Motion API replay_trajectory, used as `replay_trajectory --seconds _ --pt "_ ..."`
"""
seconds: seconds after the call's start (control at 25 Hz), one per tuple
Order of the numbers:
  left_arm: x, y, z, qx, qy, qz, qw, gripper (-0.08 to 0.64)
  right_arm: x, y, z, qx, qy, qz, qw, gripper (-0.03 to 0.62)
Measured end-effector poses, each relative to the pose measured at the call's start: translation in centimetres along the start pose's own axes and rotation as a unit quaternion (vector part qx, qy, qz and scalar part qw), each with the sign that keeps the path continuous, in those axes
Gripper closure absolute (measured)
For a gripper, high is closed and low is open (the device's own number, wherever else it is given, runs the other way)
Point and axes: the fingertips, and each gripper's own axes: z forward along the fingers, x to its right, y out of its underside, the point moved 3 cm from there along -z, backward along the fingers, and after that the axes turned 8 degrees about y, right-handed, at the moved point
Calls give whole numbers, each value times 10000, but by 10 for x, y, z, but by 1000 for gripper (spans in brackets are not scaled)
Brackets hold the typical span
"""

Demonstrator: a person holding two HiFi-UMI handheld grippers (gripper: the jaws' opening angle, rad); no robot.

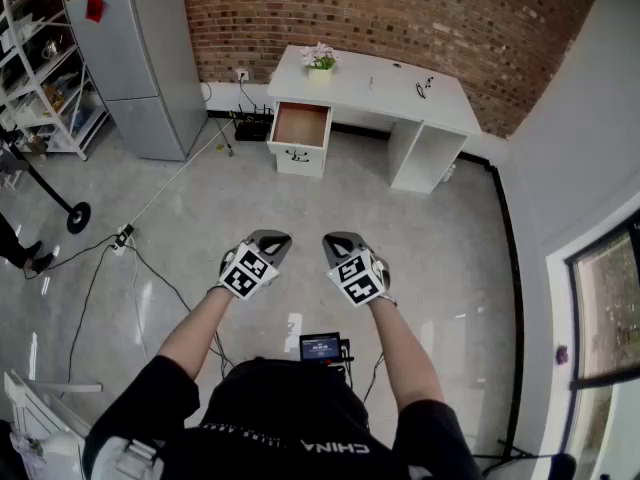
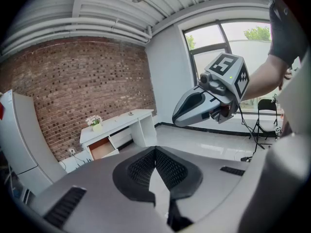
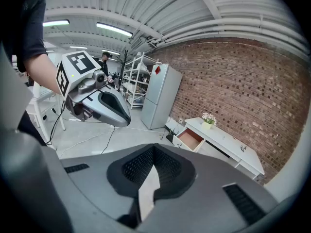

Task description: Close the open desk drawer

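The drawer (image 1: pixel 301 125) stands open in the white desk (image 1: pixel 385 76) against the brick wall (image 1: pixel 400 8). Across the glossy grey floor (image 1: pixel 430 228), the left gripper (image 1: pixel 268 240) and right gripper (image 1: pixel 340 240) hang, jaws together, empty.

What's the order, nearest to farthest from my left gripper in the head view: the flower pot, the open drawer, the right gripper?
1. The right gripper, just beside the left gripper, on its right.
2. The open drawer, well ahead, at the left end of the desk.
3. The flower pot, on the desk top just behind the drawer.
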Motion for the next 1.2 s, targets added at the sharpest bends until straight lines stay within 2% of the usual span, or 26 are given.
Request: replay_trajectory --seconds 0.28,0.48,0.76,1.2 --pt "1 -1 2 -26 -85 42 10000 548 -1 9 0 -190 15 -77 9998 577" --pt "6 -4 -1 5 -89 95 9999 548 -1 8 -3 -114 50 68 9999 577" --pt "10 2 -1 -10 37 -28 10000 548 -5 9 -2 -87 -7 104 9999 577" --pt "17 3 -3 -136 120 18 9998 548 -12 10 -6 -69 -57 167 9998 577"
